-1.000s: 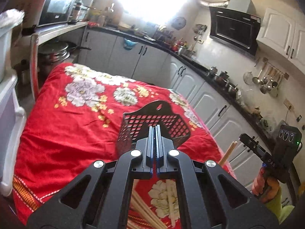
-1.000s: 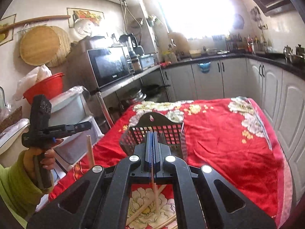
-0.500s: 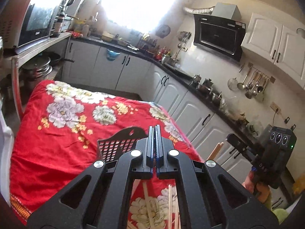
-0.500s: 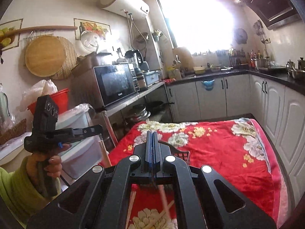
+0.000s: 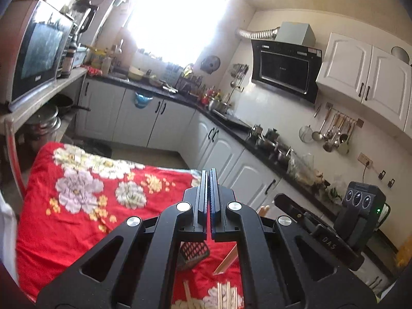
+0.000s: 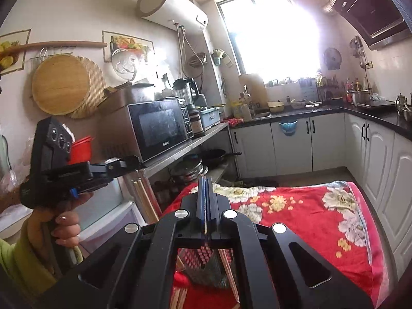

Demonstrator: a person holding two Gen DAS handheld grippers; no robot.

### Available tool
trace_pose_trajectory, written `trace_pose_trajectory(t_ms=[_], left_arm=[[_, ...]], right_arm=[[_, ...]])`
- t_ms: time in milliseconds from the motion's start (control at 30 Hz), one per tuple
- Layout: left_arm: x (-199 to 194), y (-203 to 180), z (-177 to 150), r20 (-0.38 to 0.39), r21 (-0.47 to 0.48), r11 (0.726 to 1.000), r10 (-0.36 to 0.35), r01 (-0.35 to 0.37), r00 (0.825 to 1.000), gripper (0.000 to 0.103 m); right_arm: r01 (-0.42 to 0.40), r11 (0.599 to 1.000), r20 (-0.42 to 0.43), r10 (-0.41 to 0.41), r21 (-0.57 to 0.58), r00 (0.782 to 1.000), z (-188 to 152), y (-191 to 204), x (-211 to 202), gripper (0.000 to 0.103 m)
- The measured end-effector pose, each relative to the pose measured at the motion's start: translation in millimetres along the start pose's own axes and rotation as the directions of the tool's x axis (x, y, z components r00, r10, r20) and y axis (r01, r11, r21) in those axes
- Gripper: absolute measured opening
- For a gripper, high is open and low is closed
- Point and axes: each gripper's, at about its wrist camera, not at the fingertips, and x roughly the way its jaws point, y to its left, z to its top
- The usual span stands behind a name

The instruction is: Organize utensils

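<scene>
Both grippers are raised above the red-clothed table (image 5: pixel 77 221), each clamped on chopsticks: the left gripper (image 6: pixel 134 161) holds a pair (image 6: pixel 144 198), the right gripper (image 6: pixel 206 206) a thin stick (image 6: pixel 226 265). The black basket (image 6: pixel 206 265) sits low in centre frame, so lower tips-first and release only once inside its rim.

Counts across the two wrist views

Two claws: left (image 5: pixel 209 188), right (image 6: pixel 206 195); one black basket (image 5: pixel 193 253); one microwave (image 6: pixel 157 128); one water heater (image 6: pixel 171 7); one range hood (image 5: pixel 285 73); one red tub (image 6: pixel 81 149); loose chopsticks (image 5: pixel 226 294) on the red surface (image 5: pixel 77 221), too hidden to count
</scene>
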Motion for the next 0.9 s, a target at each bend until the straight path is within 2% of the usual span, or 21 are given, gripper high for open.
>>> trace_pose_trajectory(t_ms=[200, 400, 667, 900], left_arm=[[13.5, 5.8, 17.9, 0.01, 0.005, 1.0, 0.016, -0.017, 1.0, 0.0], [32.8, 17.4, 15.3, 0.01, -0.002, 0.999, 0.035, -0.035, 0.999, 0.0], [57.8, 40.6, -10.5, -0.031, -0.017, 0.997, 0.071, -0.072, 0.997, 0.0], [69.3, 51.2, -33.4, -0.053, -0.015, 0.996, 0.087, -0.088, 0.995, 0.0]], right_arm=[[0.006, 1.0, 0.019, -0.006, 0.003, 1.0, 17.7, -4.6, 19.2, 0.001], [0.008, 1.0, 0.032, -0.009, 0.007, 0.999, 23.9, -9.3, 37.9, 0.001], [0.019, 0.999, -0.009, -0.019, 0.044, 1.0, 5.8, -26.7, 65.9, 0.001], [0.061, 0.994, -0.063, -0.056, 0.086, 0.996, -21.2, -47.9, 82.3, 0.001]])
